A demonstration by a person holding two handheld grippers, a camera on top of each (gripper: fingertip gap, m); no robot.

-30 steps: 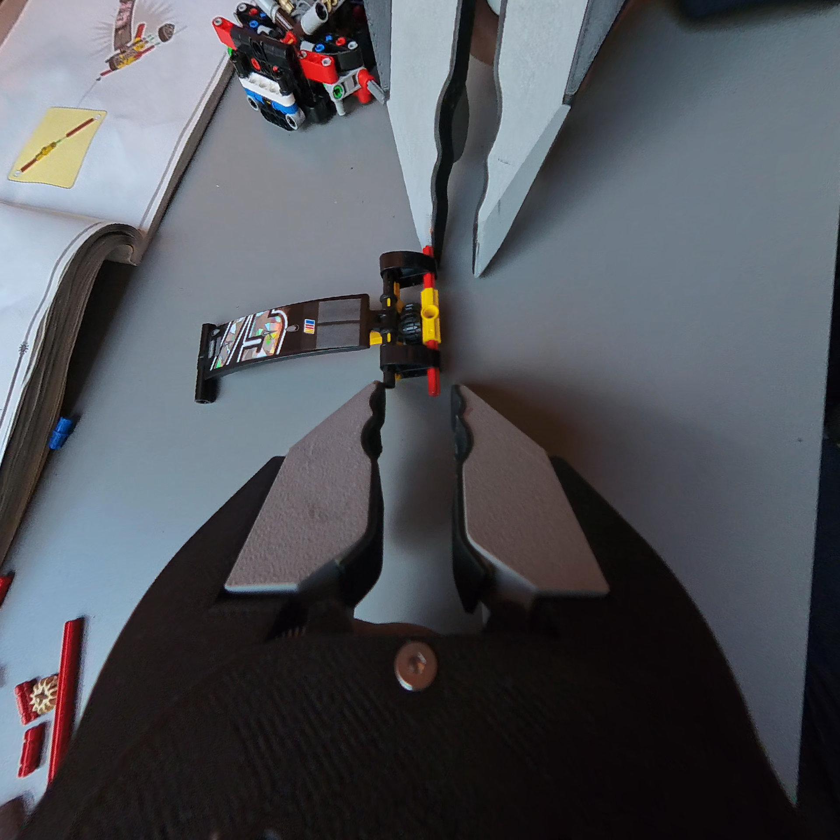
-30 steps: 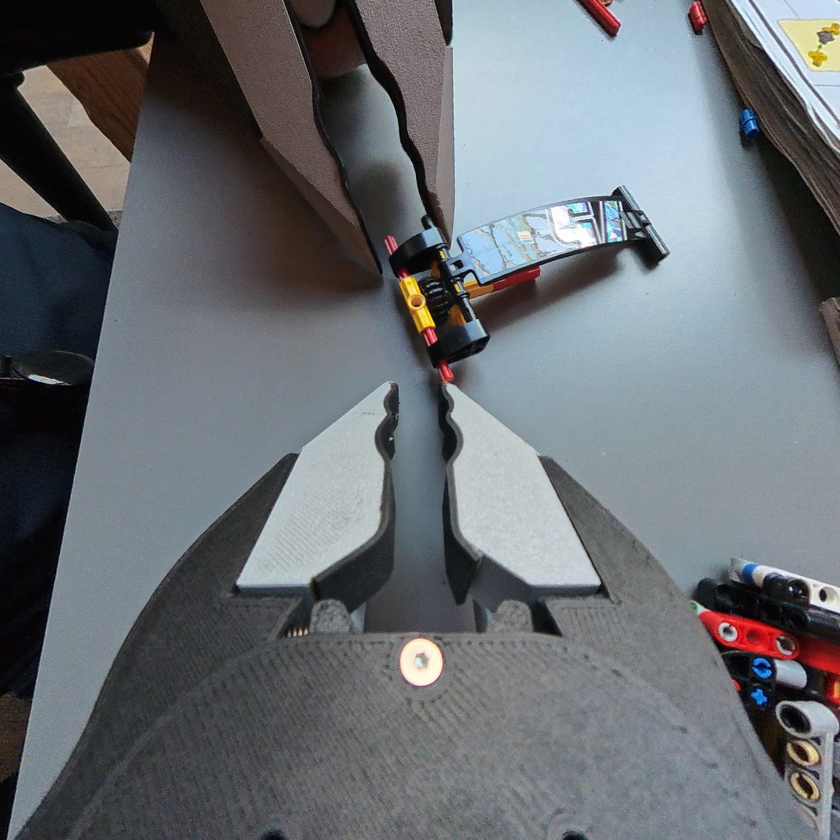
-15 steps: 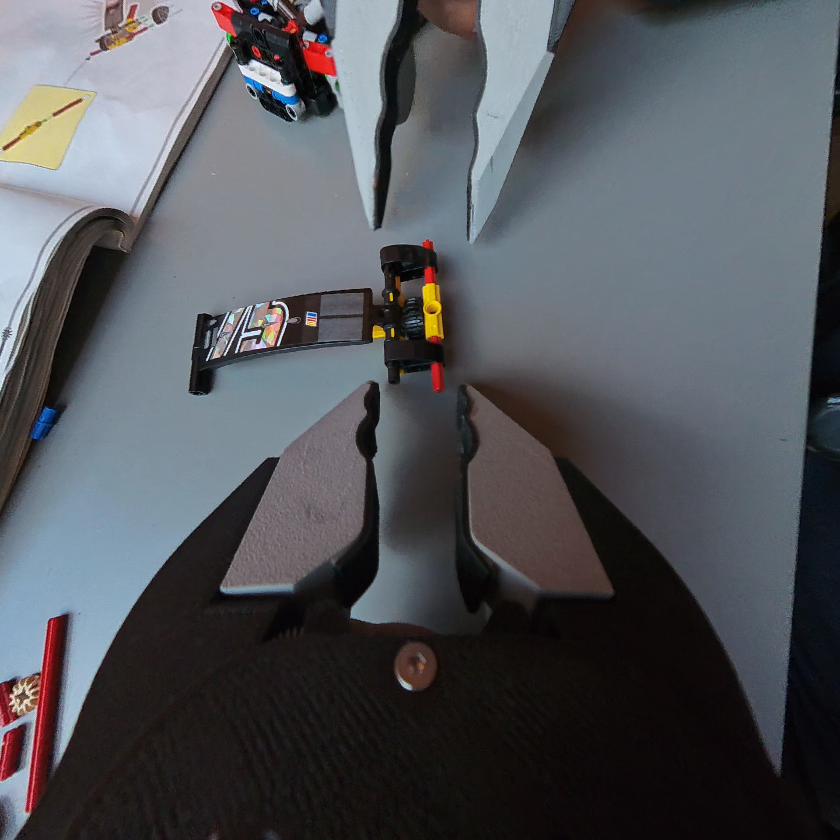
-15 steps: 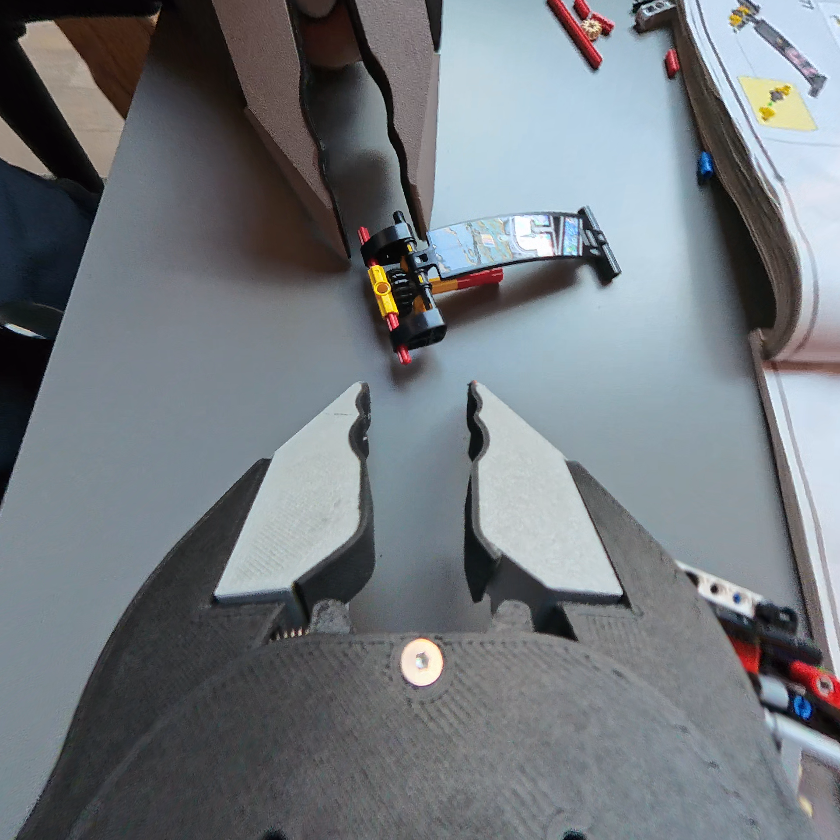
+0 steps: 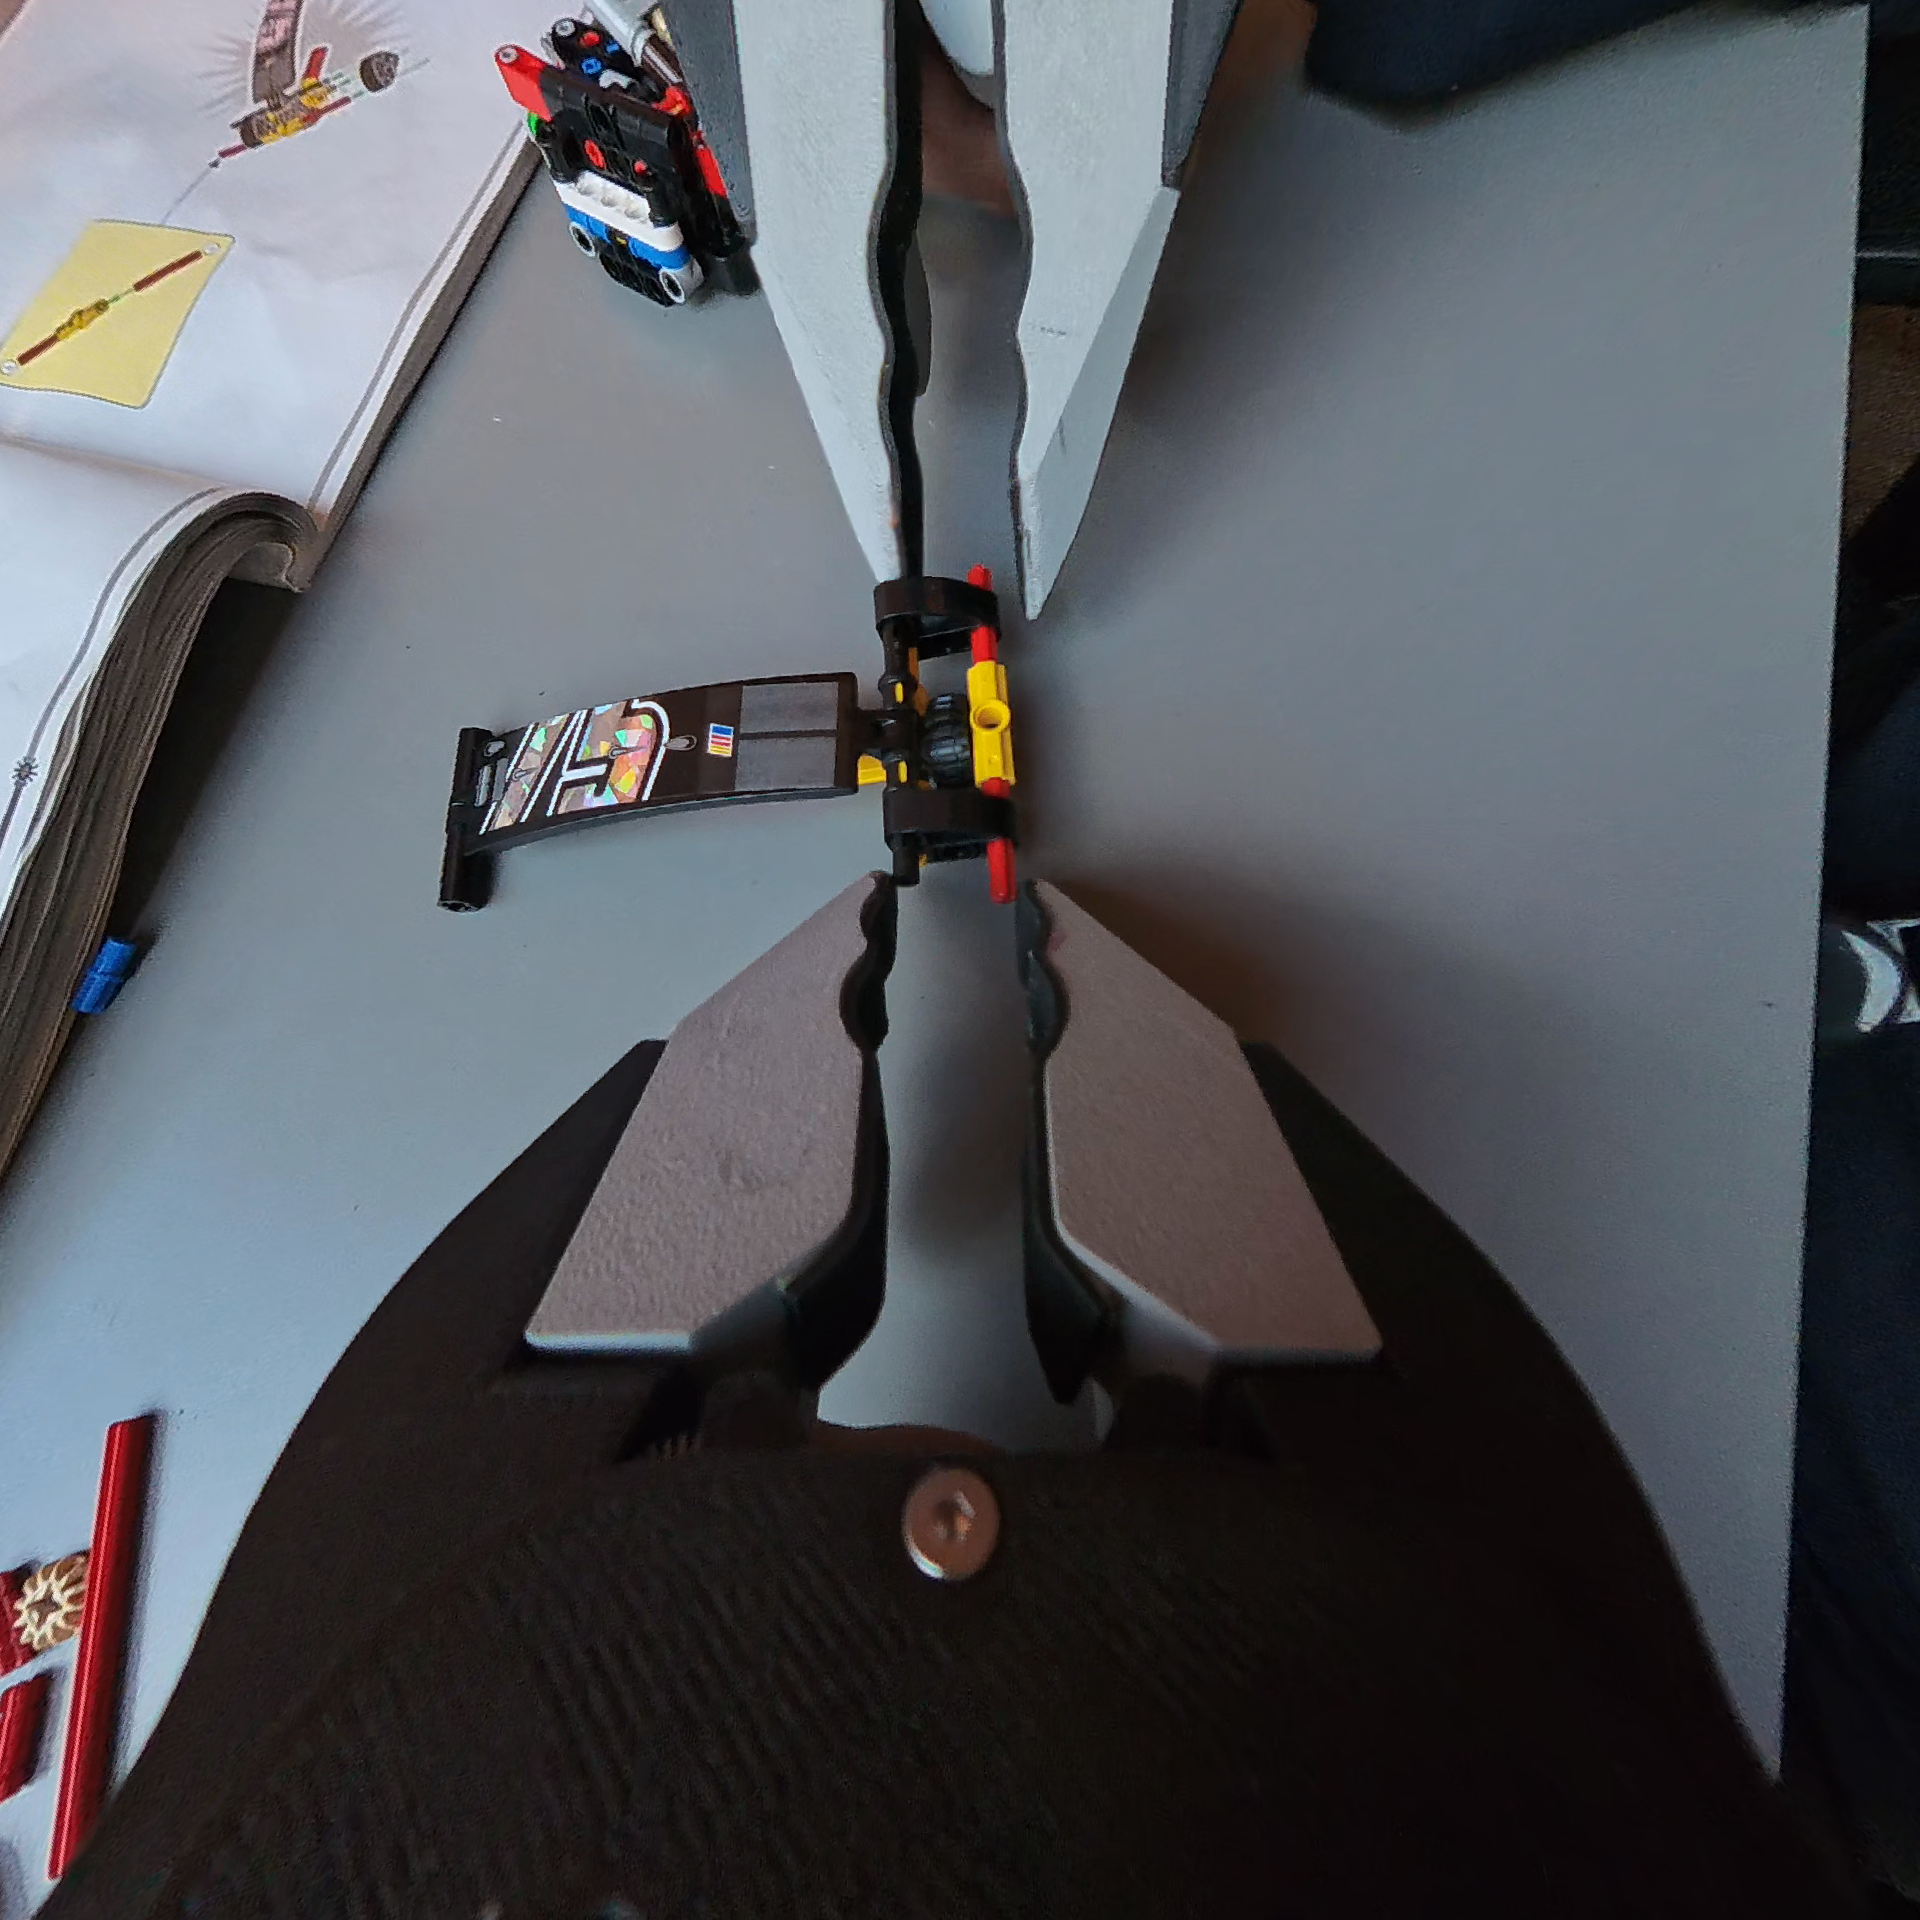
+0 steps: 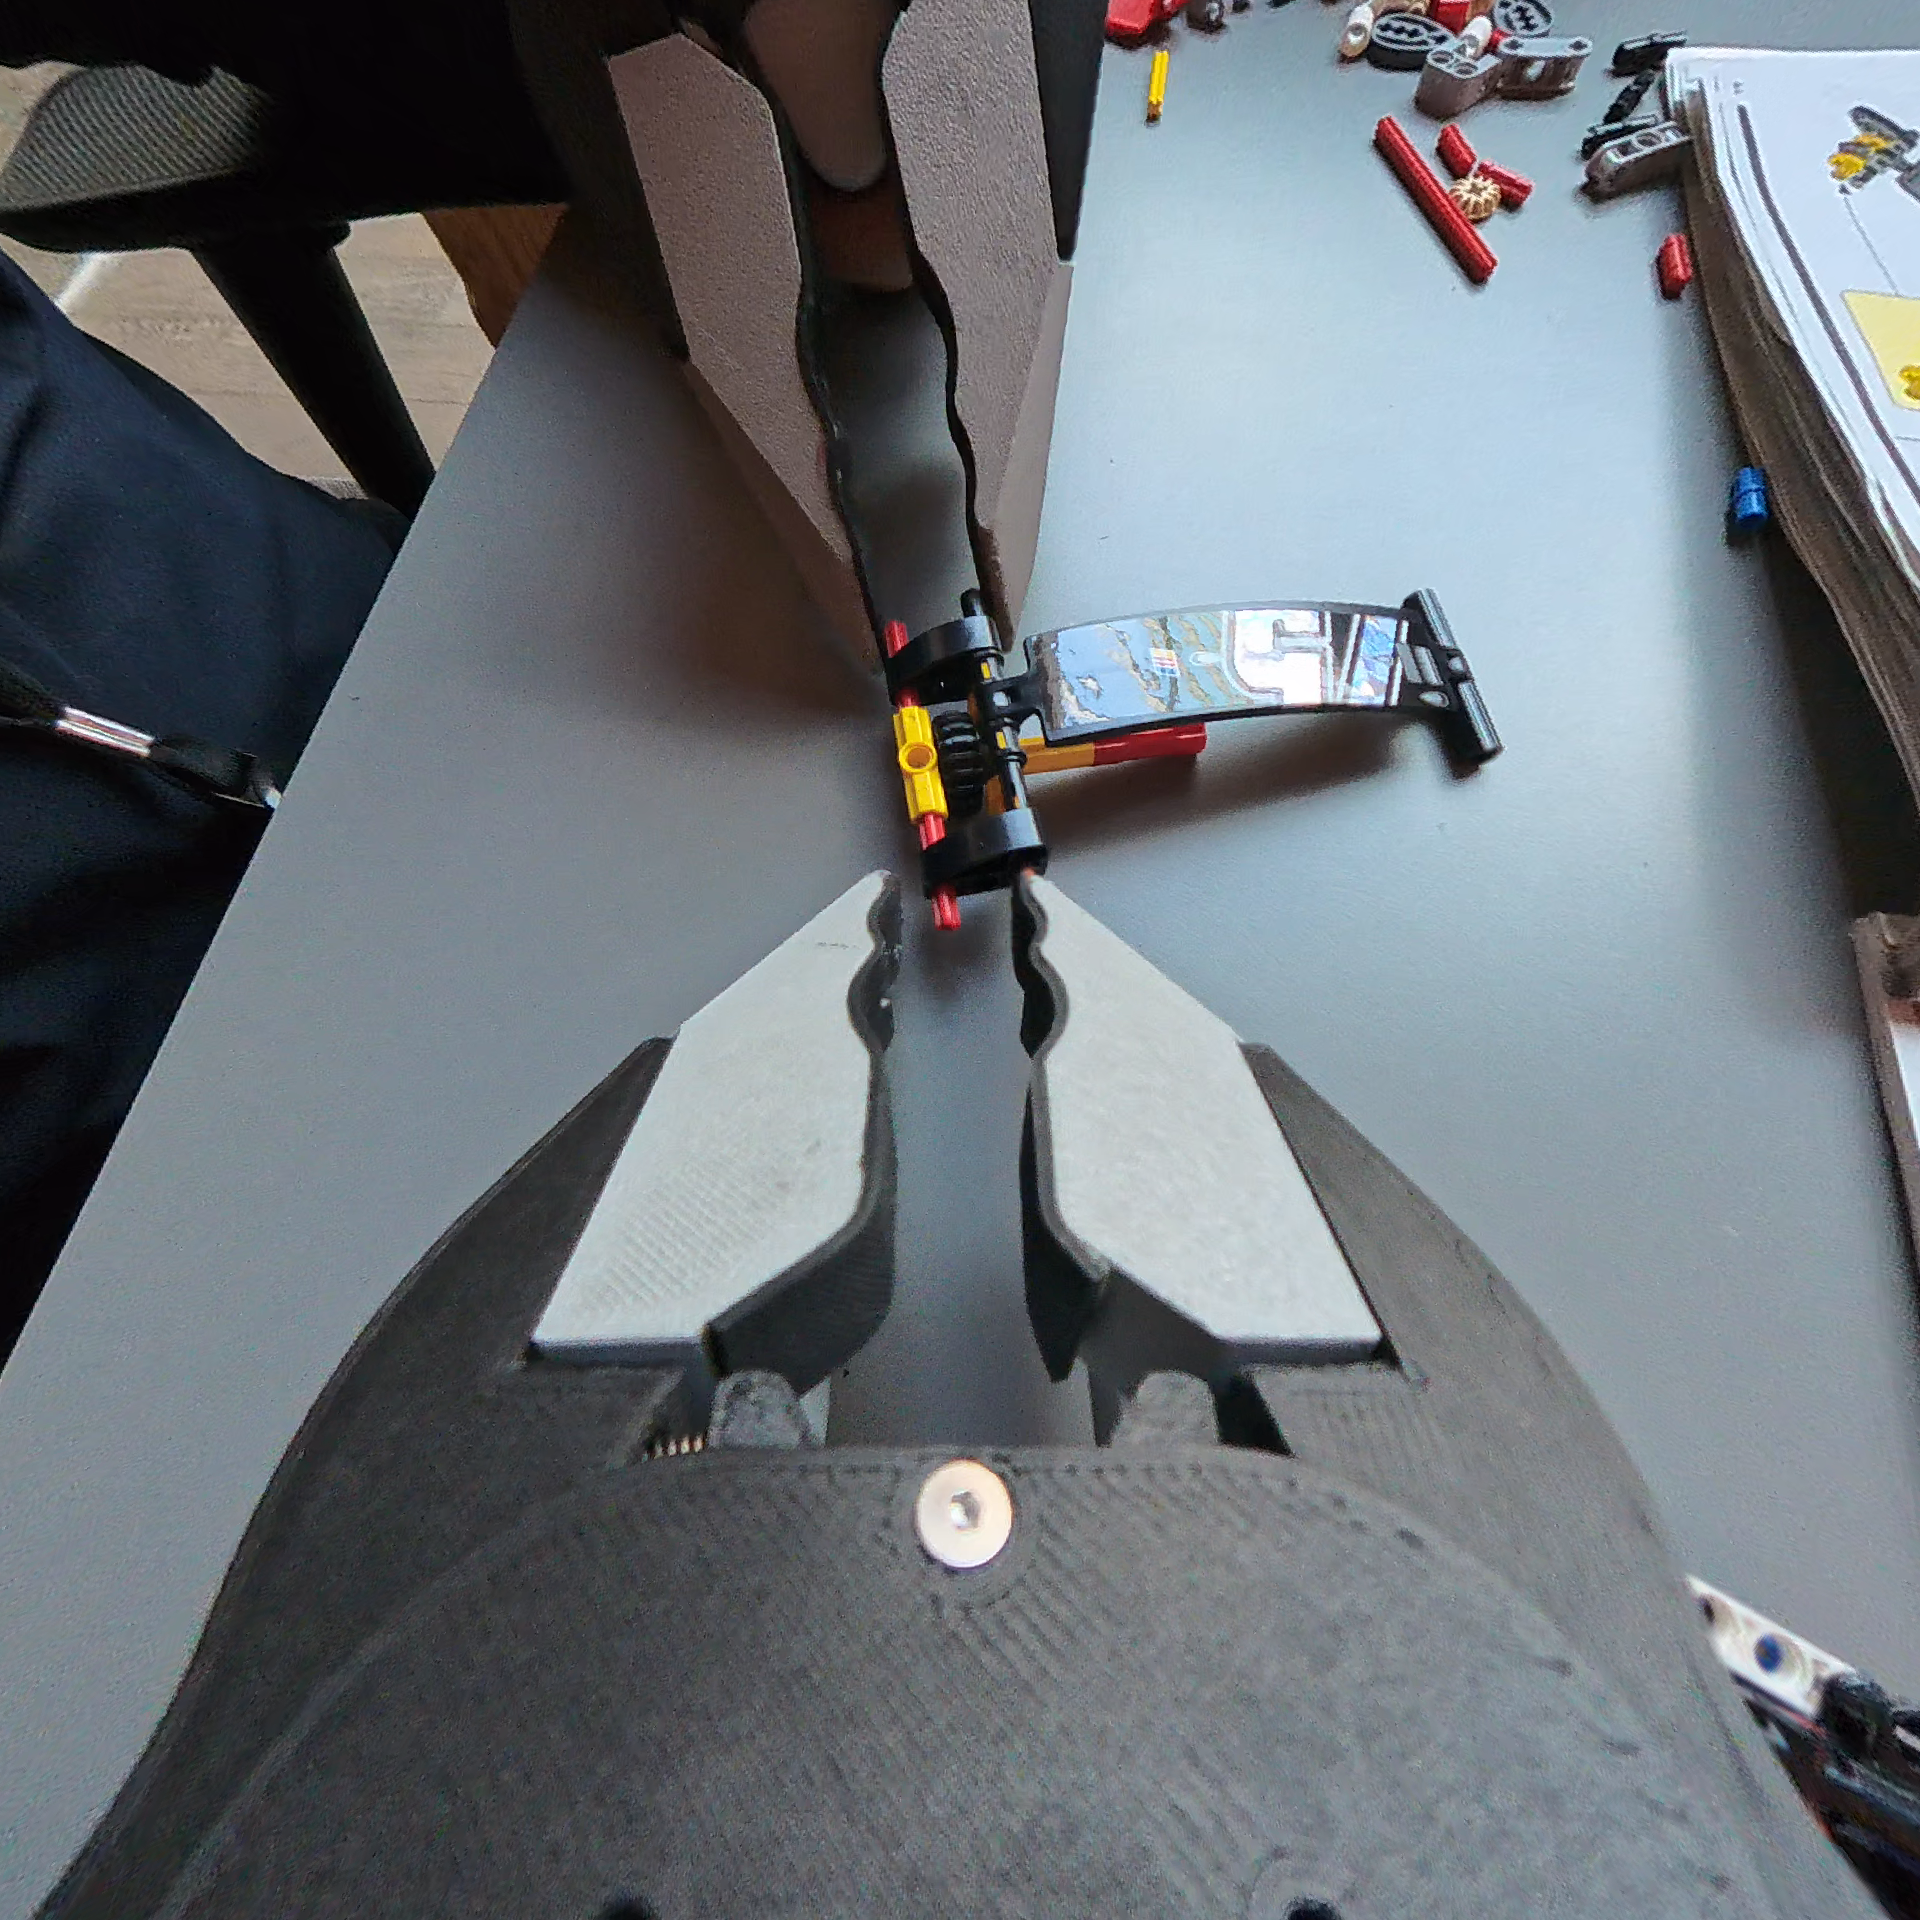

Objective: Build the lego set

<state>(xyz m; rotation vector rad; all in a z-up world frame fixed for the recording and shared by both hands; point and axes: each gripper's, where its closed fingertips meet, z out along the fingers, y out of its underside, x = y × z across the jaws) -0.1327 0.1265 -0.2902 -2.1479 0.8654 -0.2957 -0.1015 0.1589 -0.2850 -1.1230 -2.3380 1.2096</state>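
In the middle of the flat grey table top (image 5: 1455,520), between the two tools: a small toy-brick assembly (image 5: 940,727) of black plastic end pieces, a red cross axle, a yellow connector and a black gear. Lies flat on the table, with a long curved black panel (image 5: 644,753) carrying a shiny sticker stretching off sideways toward the booklet.

At one end of it, the left gripper (image 5: 956,888), grey-fingered on a black body. Stands released, jaws narrowly parted, straddling the ends of the black pin and the red axle. Touches the pin with one fingertip (image 5: 878,894) and shows a sliver of table between the other tip and the axle.

At the opposite end, the right gripper (image 6: 954,883), likewise unclenched. Has the red axle end between its tips, clear of one pad, and meets the black end piece with the other.

Farther out: a thick open white instruction booklet (image 5: 156,312), a small blue pin (image 5: 104,971) just beside its pages, a long red rod (image 5: 99,1621) with a tan gear (image 5: 47,1605), and a part-built black, white, blue and red model (image 5: 623,177).
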